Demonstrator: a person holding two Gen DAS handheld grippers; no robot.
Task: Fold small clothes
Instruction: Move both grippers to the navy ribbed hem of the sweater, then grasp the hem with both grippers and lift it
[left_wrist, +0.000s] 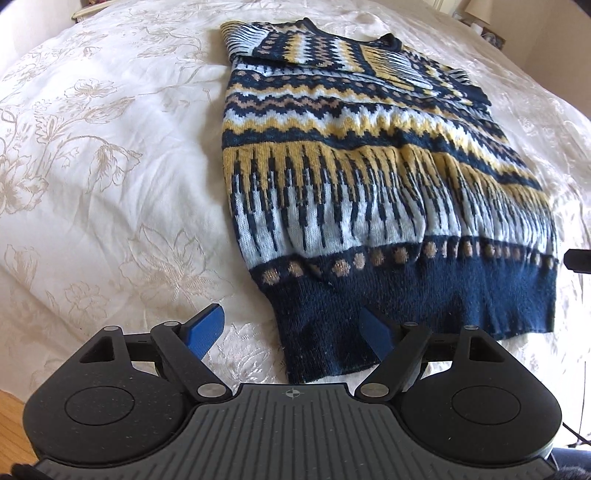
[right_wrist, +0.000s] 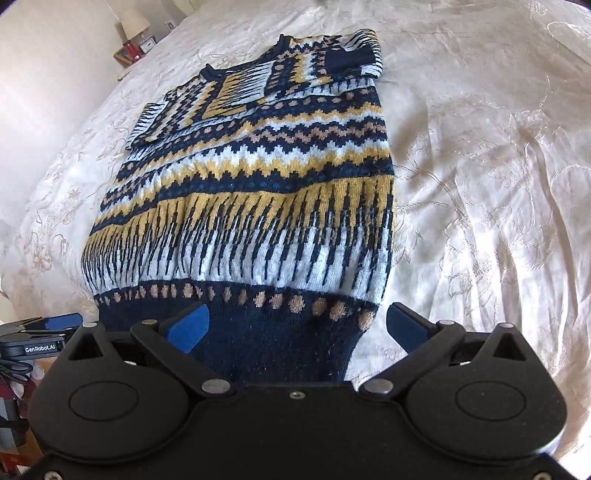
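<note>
A knitted sweater (left_wrist: 369, 177) in navy, yellow and pale blue lies flat on the bed, its sleeves folded in over the chest and its navy hem toward me. In the left wrist view my left gripper (left_wrist: 291, 325) is open over the hem's near left corner, one blue pad (left_wrist: 207, 332) above the bedspread and the other above the hem. In the right wrist view the sweater (right_wrist: 258, 206) runs away from my right gripper (right_wrist: 298, 317), which is open astride the hem's right corner. Neither gripper holds anything. The left gripper (right_wrist: 55, 325) shows at that view's left edge.
A cream floral bedspread (left_wrist: 110, 166) covers the bed (right_wrist: 480, 184) on all sides of the sweater. A bedside table with a lamp (right_wrist: 133, 26) and small items stands at the far corner. Wooden floor (left_wrist: 11, 417) shows beside the bed's near edge.
</note>
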